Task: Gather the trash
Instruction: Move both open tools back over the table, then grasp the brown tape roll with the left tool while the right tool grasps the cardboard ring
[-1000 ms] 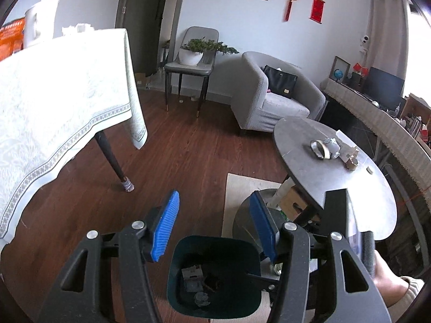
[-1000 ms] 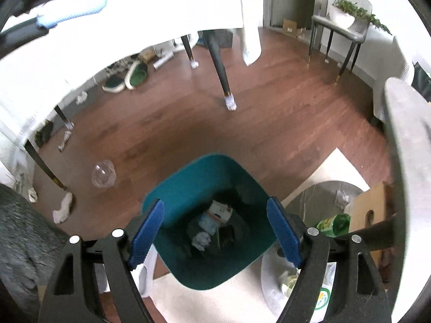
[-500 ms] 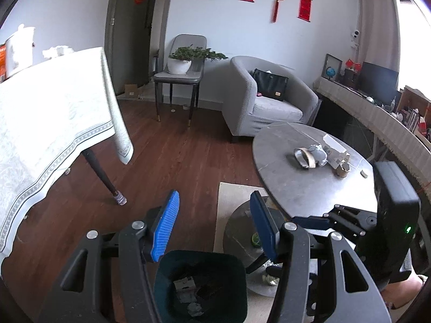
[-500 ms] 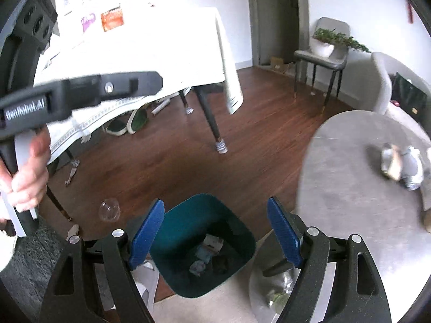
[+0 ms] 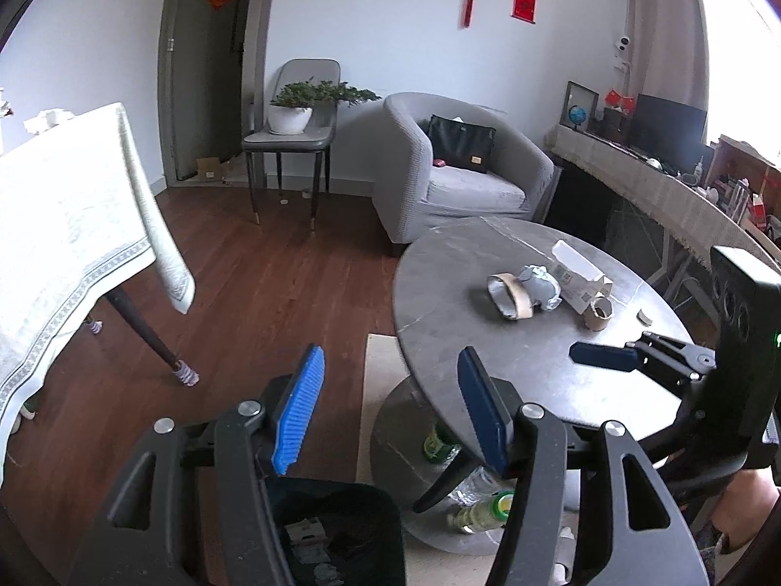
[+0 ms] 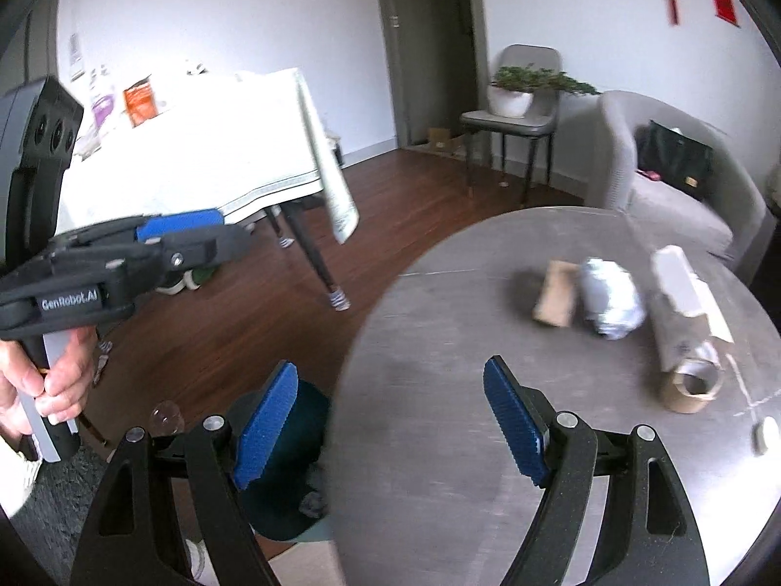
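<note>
A round grey table (image 5: 488, 342) holds trash: a tape ring (image 5: 507, 293), crumpled paper (image 5: 539, 285), a torn white box (image 5: 581, 273) and a cardboard roll (image 5: 598, 312). The same items show in the right wrist view: the tape ring (image 6: 554, 293), paper (image 6: 610, 298), box (image 6: 683, 303) and roll (image 6: 693, 383). A dark green bin (image 5: 337, 532) with trash inside stands on the floor beside the table, also in the right wrist view (image 6: 288, 464). My left gripper (image 5: 390, 405) is open and empty above the bin. My right gripper (image 6: 390, 420) is open and empty over the table's near edge.
A dining table with a white cloth (image 5: 63, 234) stands at left. A grey armchair (image 5: 459, 176) and a chair with a plant (image 5: 293, 132) are at the back. Bottles (image 5: 478, 512) lie on the table's lower shelf. A clear cup (image 6: 166, 415) lies on the wood floor.
Both grippers have lifted and tilted up from over the bin toward the round table. The right gripper has swung right, over the table's edge. Both stay open.
</note>
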### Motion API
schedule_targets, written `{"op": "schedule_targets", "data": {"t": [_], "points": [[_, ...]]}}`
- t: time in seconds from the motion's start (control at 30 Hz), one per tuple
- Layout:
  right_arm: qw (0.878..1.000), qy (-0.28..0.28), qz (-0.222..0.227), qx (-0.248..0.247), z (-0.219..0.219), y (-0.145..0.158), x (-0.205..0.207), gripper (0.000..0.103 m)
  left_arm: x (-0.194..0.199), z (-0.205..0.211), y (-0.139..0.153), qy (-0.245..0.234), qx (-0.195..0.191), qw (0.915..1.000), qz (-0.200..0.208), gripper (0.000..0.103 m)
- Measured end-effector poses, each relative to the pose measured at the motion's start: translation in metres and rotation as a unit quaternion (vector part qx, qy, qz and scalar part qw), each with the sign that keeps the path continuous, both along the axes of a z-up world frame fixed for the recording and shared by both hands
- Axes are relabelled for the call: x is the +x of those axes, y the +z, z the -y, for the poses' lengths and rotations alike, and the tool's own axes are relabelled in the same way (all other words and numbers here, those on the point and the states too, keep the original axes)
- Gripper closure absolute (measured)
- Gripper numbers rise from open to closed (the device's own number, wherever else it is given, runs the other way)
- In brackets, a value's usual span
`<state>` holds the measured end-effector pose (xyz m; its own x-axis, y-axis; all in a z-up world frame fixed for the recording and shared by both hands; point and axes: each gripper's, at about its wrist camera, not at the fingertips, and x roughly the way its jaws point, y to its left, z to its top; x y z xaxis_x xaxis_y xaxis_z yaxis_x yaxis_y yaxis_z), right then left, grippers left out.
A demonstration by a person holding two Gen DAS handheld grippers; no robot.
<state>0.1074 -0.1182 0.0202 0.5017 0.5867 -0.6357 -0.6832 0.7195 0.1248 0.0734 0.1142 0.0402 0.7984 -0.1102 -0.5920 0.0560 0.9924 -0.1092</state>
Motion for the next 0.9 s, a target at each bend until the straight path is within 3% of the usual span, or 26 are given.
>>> {"op": "schedule_targets", "data": {"t": [0.3, 0.7, 0.9], "points": [[0.998, -0.06, 0.003, -0.005, 0.053, -0.001, 0.028, 0.023, 0.028, 0.036, -0.007, -0.024, 0.001, 0.9997, -0.007, 0.037], [0.984, -0.168, -0.018, -0.051, 0.108, -0.018, 0.072, 0.023, 0.065, 0.07, -0.019, -0.048, -0.002, 0.9985, -0.025, 0.035], [0.98, -0.182, -0.053, -0.06, 0.115, -0.032, 0.09, 0.036, 0.088, 0.087, -0.032, -0.06, 0.0, 0.9971, -0.048, 0.032]]}}
